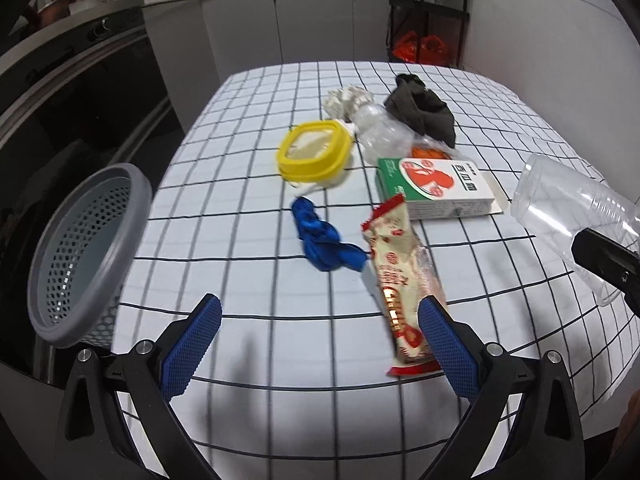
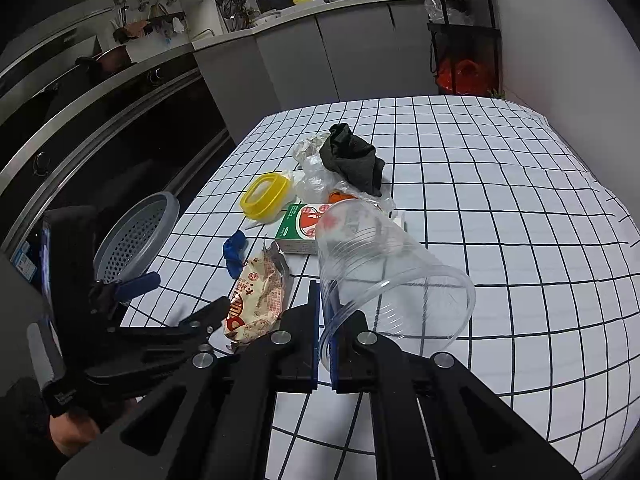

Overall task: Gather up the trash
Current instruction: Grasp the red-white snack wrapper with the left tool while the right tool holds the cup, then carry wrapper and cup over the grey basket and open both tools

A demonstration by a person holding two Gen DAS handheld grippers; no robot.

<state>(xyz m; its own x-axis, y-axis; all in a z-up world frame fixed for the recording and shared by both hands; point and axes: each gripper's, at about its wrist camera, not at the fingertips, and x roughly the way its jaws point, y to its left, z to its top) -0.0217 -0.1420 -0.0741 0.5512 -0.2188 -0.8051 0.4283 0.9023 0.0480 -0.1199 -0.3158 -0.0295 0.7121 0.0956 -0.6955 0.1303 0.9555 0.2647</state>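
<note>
The right gripper point(image 2: 326, 344) clamps the rim of a clear plastic cup point(image 2: 384, 276), its jaws pinched tight on the thin wall, and holds the cup on its side above the checked worktop point(image 2: 500, 208). The left gripper point(image 1: 320, 344) hangs spread wide and empty over the near edge of the worktop, one blue pad point(image 1: 448, 348) just beside the lower end of a red-and-white snack wrapper point(image 1: 400, 280). A grey perforated basket point(image 1: 86, 252) sits tilted at the worktop's left edge. Scattered across the middle of the cloth lie a crumpled blue balloon point(image 1: 320, 240), a yellow-rimmed lid point(image 1: 314, 152), a green-and-white carton point(image 1: 436, 188), a crushed clear bottle point(image 1: 380, 128), a dark cloth point(image 1: 420, 108) and a ridged white paper cup liner point(image 1: 346, 100). An orange item point(image 1: 430, 152) peeks from behind the carton, mostly hidden.
</note>
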